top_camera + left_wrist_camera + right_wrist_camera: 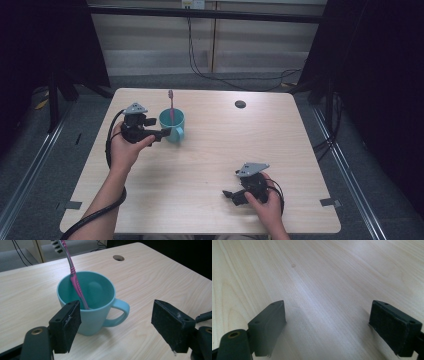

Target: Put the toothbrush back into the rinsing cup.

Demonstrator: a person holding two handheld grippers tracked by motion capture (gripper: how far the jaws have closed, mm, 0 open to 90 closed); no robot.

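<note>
A teal mug (172, 124) (92, 302) stands upright on the wooden table (210, 150), left of centre. A pink toothbrush (171, 105) (73, 275) leans inside it, bristles up. My left gripper (162, 135) (116, 325) is open just in front of the mug, its jaws wide apart on either side of the mug's near wall and handle (120, 313), touching neither. My right gripper (230, 195) (327, 327) rests low near the table's front right, open with only bare wood between its jaws.
A round cable hole (240, 104) (118, 257) sits in the table top toward the back. Black cables (220, 75) trail across the floor behind the table. Dark curtains and stands flank both sides.
</note>
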